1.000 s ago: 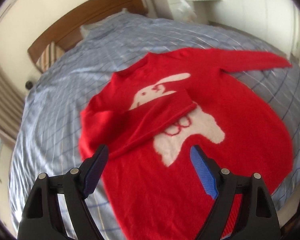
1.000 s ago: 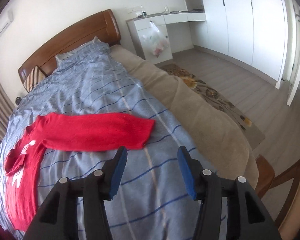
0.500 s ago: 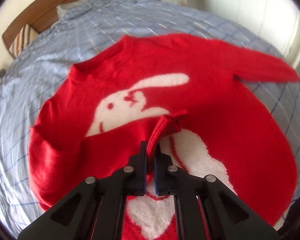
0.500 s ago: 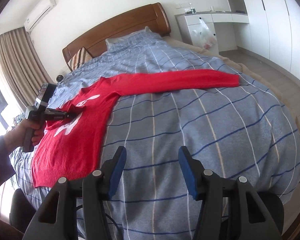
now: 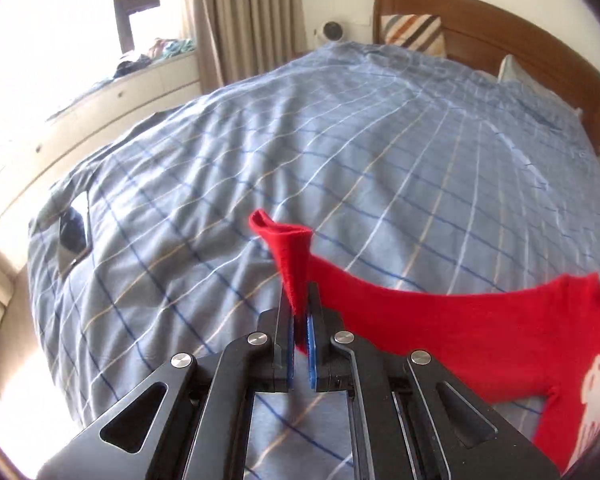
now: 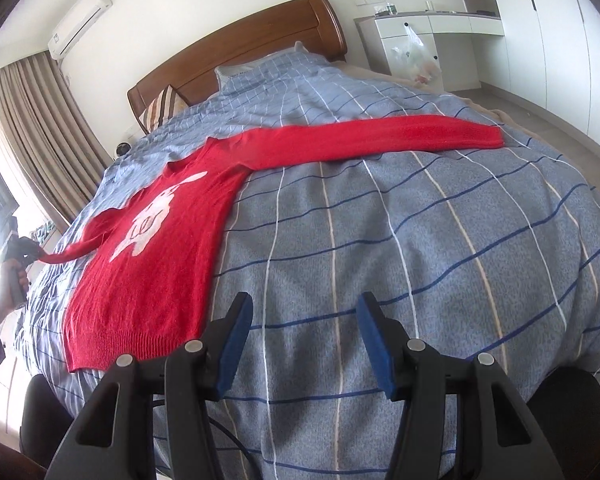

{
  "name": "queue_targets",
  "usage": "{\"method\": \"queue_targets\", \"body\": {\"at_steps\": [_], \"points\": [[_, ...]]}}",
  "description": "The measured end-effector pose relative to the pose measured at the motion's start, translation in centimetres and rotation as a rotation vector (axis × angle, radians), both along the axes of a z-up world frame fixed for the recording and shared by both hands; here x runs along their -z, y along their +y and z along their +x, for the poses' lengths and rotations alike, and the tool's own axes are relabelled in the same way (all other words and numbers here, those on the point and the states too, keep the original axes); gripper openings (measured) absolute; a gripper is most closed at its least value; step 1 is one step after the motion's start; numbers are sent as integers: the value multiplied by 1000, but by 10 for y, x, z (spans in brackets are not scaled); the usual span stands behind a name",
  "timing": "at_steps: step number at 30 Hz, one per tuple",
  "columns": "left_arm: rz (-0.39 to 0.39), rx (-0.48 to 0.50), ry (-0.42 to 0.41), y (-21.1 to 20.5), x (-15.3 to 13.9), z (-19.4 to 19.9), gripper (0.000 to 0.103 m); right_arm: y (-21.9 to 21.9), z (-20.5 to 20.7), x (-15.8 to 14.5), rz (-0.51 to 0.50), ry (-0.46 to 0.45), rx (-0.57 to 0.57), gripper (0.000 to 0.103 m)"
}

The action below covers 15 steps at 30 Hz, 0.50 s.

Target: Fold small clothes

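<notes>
My left gripper (image 5: 300,320) is clamped on the sweater's cuff (image 5: 288,248), sleeve strung out w/ the red sweater (image 6: 148,264) flat on the bed (image 6: 420,240) off to its right. I reckon I'm mid sleeve-spread; next I'd lay it flat. My right gripper (image 6: 304,344) hangs half-wide and empty, hem just ahead-left of it.

No readable text, label, brand or number anywhere; red sweater (image 6: 148,264) bears only white rabbit picture.
</notes>
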<state>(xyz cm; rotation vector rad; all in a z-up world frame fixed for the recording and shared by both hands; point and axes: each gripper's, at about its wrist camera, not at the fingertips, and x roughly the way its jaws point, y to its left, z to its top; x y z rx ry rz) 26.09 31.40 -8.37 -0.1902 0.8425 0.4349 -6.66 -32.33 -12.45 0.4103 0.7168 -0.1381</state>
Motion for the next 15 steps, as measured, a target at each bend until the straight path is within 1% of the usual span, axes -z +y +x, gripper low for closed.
{"method": "queue_targets", "body": {"at_steps": [4,7,10,15], "points": [[-83,-65,55,21,43,-8,3,6,4,4,-14,20,-13,54],[-124,-98,80,29,68,-14,3,7,6,7,-18,31,-9,54],[-146,-107,53,32,79,-22,3,7,5,7,-24,38,3,54],[-221,-112,-9,43,87,-33,7,1,3,9,-15,42,36,54]]}}
